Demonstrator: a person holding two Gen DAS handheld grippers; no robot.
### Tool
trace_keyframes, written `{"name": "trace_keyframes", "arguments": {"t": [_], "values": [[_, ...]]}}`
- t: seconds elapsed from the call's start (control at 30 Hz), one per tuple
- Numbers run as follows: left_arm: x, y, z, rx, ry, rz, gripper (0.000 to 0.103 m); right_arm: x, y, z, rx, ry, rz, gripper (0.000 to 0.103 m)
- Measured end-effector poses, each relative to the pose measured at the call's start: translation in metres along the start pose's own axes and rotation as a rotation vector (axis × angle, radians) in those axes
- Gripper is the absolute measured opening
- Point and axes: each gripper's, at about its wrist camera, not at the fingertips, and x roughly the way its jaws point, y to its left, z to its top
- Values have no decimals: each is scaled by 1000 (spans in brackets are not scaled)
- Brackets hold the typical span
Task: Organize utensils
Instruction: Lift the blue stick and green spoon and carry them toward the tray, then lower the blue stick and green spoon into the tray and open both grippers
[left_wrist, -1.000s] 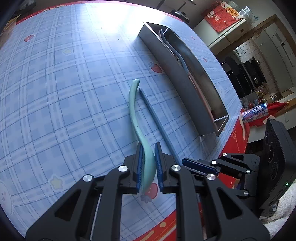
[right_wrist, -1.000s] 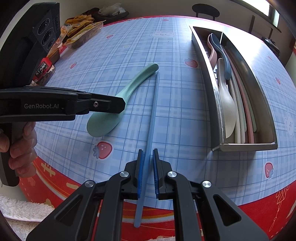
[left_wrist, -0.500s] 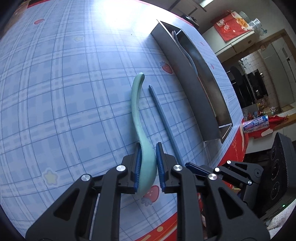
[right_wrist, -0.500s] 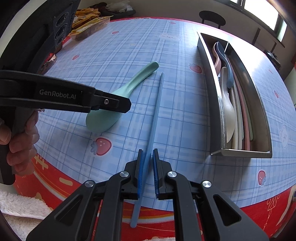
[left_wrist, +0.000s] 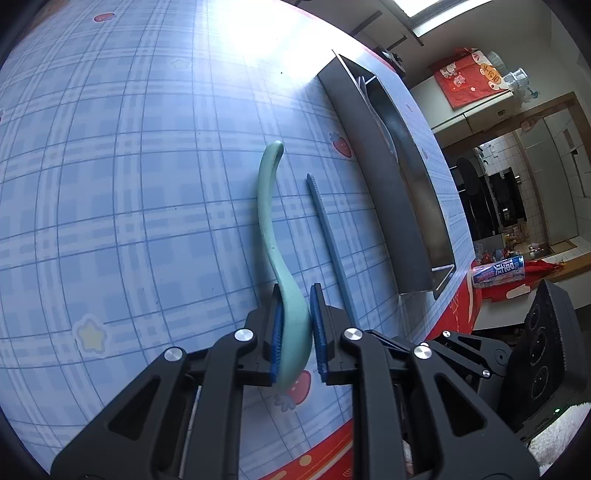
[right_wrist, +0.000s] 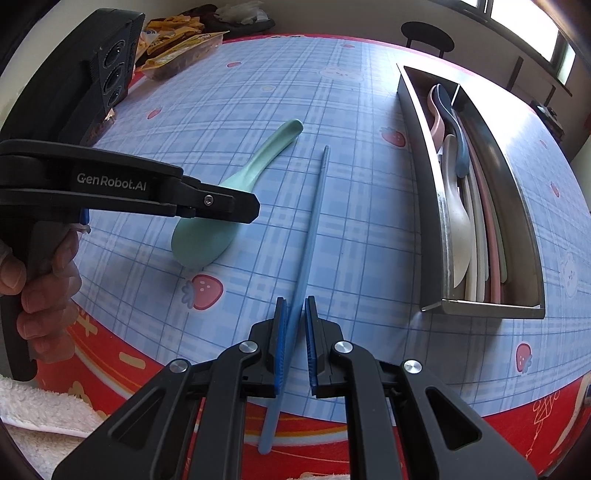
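Two utensils lay outside the steel tray (right_wrist: 424, 206) on the checked surface (right_wrist: 236, 110), each with a gripper at its near end. The left gripper (left_wrist: 296, 325) had its jaws around the bowl of the mint spoon (left_wrist: 267, 221); the pads appeared to touch both sides of the bowl, so I judged it pinched, though the spoon looked to be resting on the surface rather than lifted. Its handle pointed away, roughly alongside the tray. The right gripper (right_wrist: 294, 343) straddled the blue chopstick (right_wrist: 314, 221), which lay between the spoon and the tray with its near tip overhanging the red border of the surface. Its jaws stood slightly spread, with a sliver of gap showing beside the stick on the tray side, so the grip did not look complete. Inside the tray, pink, beige and dark blue spoons lay lengthwise in the side nearer the chopstick, with thin sticks beside them. Taking each piece by its near end probably let it be carried in line with the long tray and laid in lengthwise among the others. The overhanging tip likely made the chopstick easier to catch from the edge.
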Motion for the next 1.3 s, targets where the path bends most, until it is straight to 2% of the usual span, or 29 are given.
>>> {"name": "trace_keyframes", "arguments": {"t": [0.17,0.4,0.77,1.03,1.3], "values": [[-6,2,-2,-8,2,22,18,1,-15,1,81,9,71,7],[-32,17,-18,-78,-32,13,18,-4,-20,-2,116,18,111,6],[-81,9,-26,-132,-118,-4,18,-40,-34,9,133,-92,200,6],[-88,-27,-12,-125,-145,-17,18,-65,-67,16,161,-166,220,6],[-64,-74,12,-104,-125,-41,18,-82,-126,19,238,-224,207,6]]}}
